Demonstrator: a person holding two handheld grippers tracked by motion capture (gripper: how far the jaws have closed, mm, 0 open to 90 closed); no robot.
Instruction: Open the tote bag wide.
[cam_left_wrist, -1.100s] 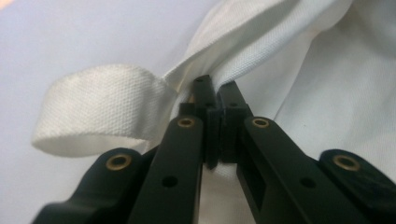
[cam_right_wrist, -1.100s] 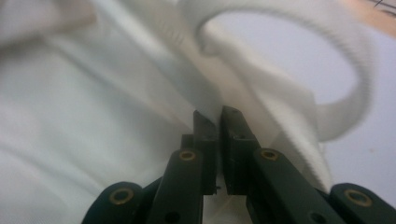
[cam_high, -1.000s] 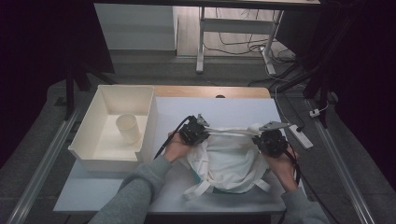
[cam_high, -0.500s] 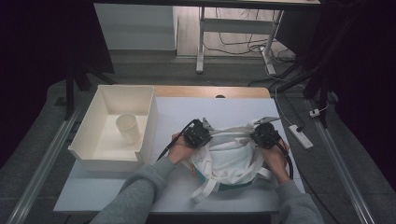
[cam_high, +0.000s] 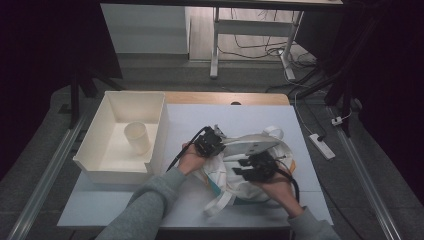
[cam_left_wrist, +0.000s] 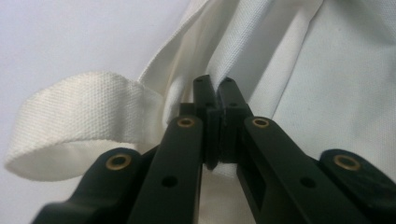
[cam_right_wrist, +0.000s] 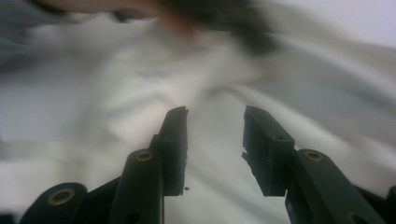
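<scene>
A white cloth bag (cam_high: 227, 181) lies crumpled on the white table top (cam_high: 200, 117), one strap (cam_high: 219, 206) trailing toward the front edge. My left gripper (cam_high: 220, 143) is at the bag's left upper rim. In the left gripper view it (cam_left_wrist: 215, 86) is shut on a fold of the bag's cloth (cam_left_wrist: 327, 70), beside a strap loop (cam_left_wrist: 79, 102). My right gripper (cam_high: 240, 168) hovers over the middle of the bag. Its jaws have just been opening. In the right gripper view it (cam_right_wrist: 215, 116) stands open with nothing between the pads, blurred bag cloth (cam_right_wrist: 116, 93) beyond.
A white open bin (cam_high: 160, 125) stands at the table's left with a pale cup (cam_high: 137, 137) inside. On the floor to the right lies a power strip (cam_high: 320, 146). Desk legs and cables are behind the table.
The right gripper let go of the bag's rim, opened, and moved left and nearer over the bag. The bag's mouth slackened. The left gripper stayed put, still clamped.
</scene>
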